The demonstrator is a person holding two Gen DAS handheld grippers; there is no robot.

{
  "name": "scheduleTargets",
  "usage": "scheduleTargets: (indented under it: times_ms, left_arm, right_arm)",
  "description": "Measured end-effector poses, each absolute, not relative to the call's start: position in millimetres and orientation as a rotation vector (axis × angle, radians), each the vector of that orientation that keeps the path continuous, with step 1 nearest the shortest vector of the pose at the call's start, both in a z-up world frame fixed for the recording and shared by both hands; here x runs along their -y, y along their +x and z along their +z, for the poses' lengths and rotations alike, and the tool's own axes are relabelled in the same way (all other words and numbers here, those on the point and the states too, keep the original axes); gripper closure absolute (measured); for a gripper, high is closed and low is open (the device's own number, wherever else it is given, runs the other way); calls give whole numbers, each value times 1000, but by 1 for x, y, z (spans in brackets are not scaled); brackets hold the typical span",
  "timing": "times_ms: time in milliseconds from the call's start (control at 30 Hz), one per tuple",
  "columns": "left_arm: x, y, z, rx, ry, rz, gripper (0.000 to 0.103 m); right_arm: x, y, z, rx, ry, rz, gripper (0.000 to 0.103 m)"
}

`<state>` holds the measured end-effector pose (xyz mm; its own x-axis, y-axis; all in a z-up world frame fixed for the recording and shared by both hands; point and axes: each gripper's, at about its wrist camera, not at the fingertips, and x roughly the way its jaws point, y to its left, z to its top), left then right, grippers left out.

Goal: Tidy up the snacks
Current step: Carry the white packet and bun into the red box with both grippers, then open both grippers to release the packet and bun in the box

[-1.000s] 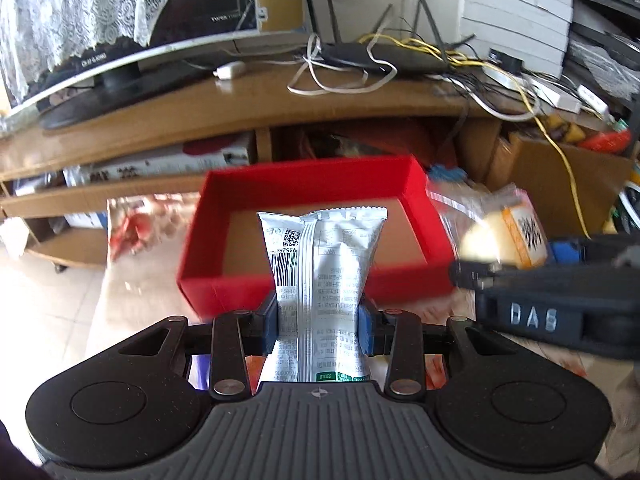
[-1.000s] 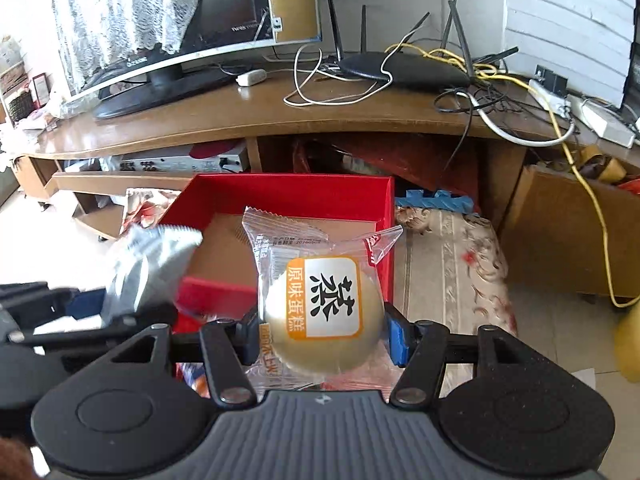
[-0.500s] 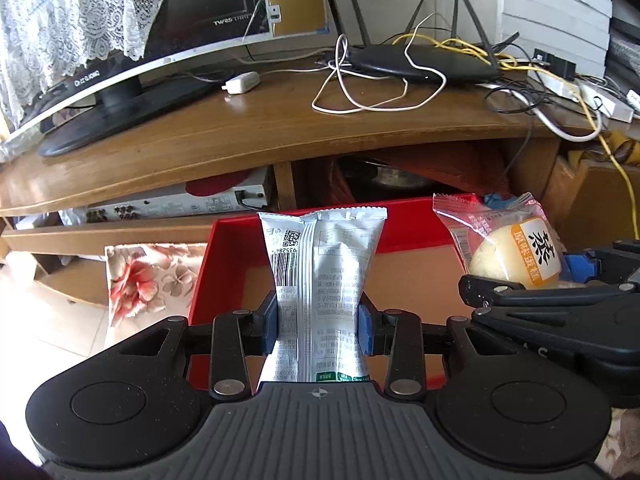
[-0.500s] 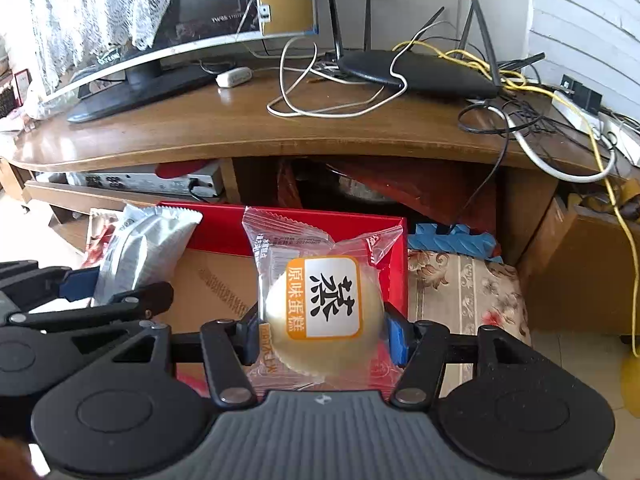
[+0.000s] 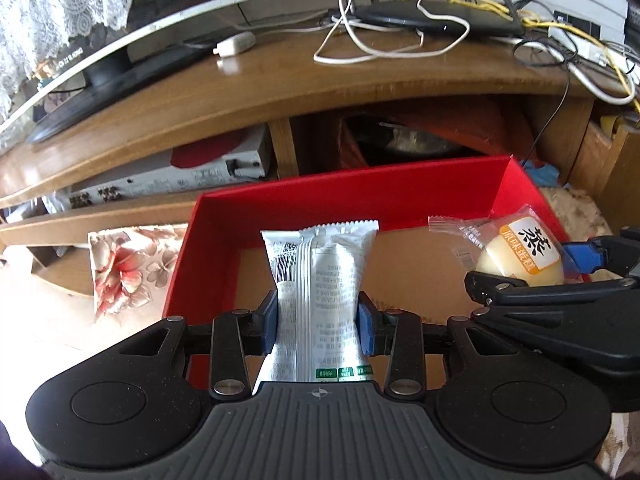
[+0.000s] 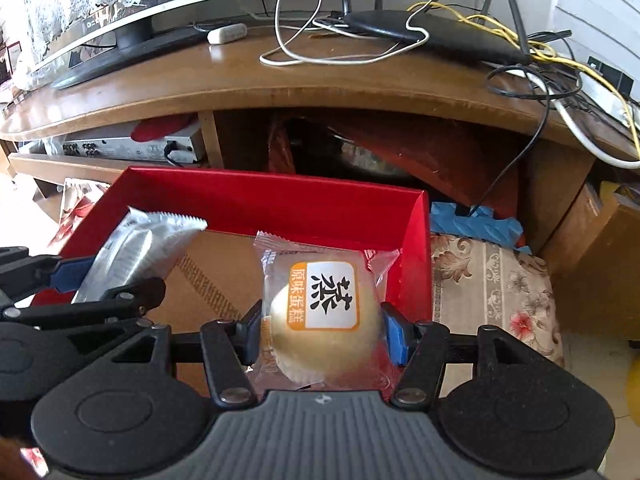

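Note:
A red box (image 5: 352, 196) with a brown cardboard floor sits open in front of both grippers; it also shows in the right wrist view (image 6: 276, 204). My left gripper (image 5: 318, 326) is shut on a silver snack packet (image 5: 320, 280), held upright over the box's near left part. My right gripper (image 6: 324, 334) is shut on a clear-wrapped yellow cake with an orange label (image 6: 324, 312), held over the box's right side. The cake (image 5: 520, 256) and the silver packet (image 6: 140, 248) each show in the other view.
A wooden TV stand (image 5: 280, 88) stands just behind the box, with a monitor (image 5: 100, 40), a router (image 5: 432, 16) and loose cables on top. A silver device (image 5: 168, 176) sits on its shelf. A flowered cloth (image 6: 492, 288) lies under and right of the box.
Both grippers have moved forward and over the red box, still holding their snacks. The box now fills the middle of both views.

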<state>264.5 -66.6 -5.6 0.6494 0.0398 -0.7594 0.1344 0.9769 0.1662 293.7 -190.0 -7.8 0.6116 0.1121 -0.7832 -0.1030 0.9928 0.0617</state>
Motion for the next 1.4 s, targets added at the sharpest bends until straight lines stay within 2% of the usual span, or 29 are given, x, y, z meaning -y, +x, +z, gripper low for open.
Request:
scheduleTargets:
  times_ms: [400, 567, 1067, 1267, 1400]
  left_arm:
    - [66, 268, -26, -911, 249, -38, 49]
    - [63, 267, -24, -922, 233, -33, 40]
    - [48, 244, 14, -865, 165, -50, 26]
    - [42, 229, 26, -851, 146, -57, 22]
    - [38, 224, 27, -853, 142, -55, 22]
  right_arm:
    - [183, 297, -22, -922, -44, 117, 48]
    - [183, 295, -18, -911, -51, 109, 47]
    - [184, 269, 18, -830, -35, 84, 43]
    - [182, 255, 27, -815, -43, 95, 37]
    - [183, 252, 28, -816, -44, 90, 36]
